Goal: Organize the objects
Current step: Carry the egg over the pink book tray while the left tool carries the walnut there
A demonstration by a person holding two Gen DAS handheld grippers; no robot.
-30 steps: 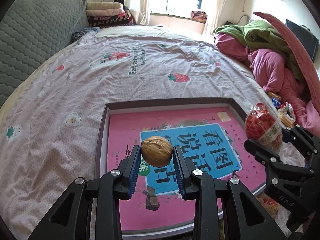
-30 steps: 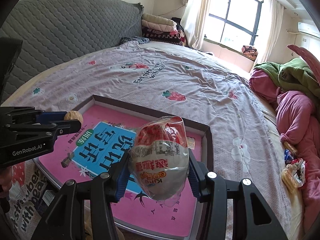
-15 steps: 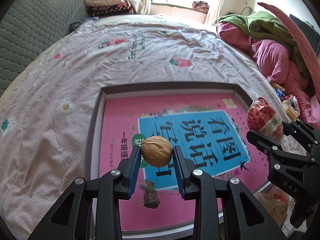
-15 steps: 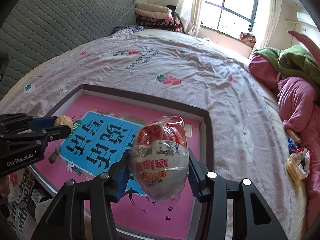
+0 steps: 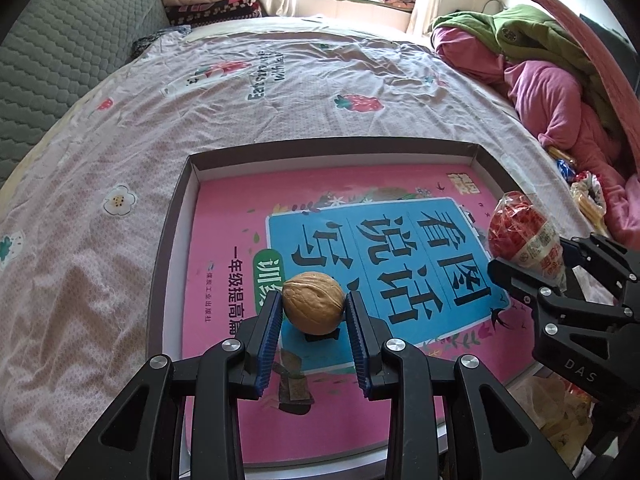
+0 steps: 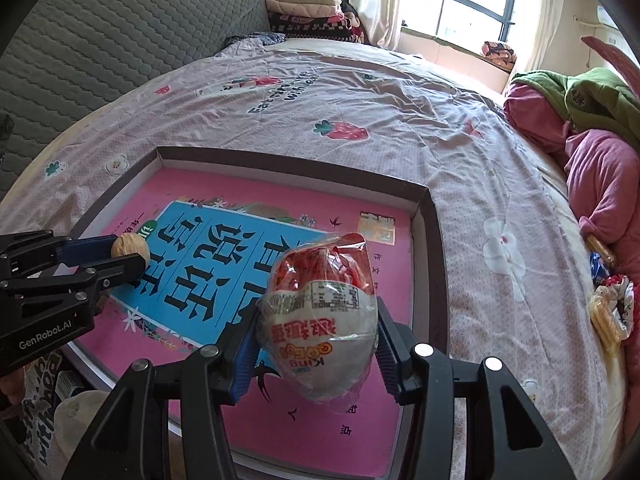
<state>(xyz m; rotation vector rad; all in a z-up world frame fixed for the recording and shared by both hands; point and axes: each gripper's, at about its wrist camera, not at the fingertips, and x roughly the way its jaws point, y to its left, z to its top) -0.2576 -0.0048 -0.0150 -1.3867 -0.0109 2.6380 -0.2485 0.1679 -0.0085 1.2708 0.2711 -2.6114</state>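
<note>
Shallow cardboard box lid (image 5: 170,248), dark brown rim with white inner walls, lies on the bed; its floor is a glossy pink print with a blue panel of large black Chinese characters. Nothing rests loose inside it. Left gripper (image 5: 314,308) clamps a walnut (image 5: 314,302) between its ribbed blue pads, jaws narrow, above the lid's blue panel; the walnut is tan, round, wrinkled shell with a seam. Right gripper (image 6: 318,344) clamps a plastic-wrapped toy egg (image 6: 320,320), jaws mid-wide, above the lid's right part; the egg has a red top, a white bottom, printed lettering upside down, and crinkly clear film bunched at the top. Bedsheet (image 5: 280,92) is pale pink cotton, wrinkled, with strawberry and flower prints. Grey quilted headboard (image 6: 100,40) on the left. Snack packets (image 6: 608,304) lie at the bed's right edge beside a pink fleece blanket (image 6: 600,176).
</note>
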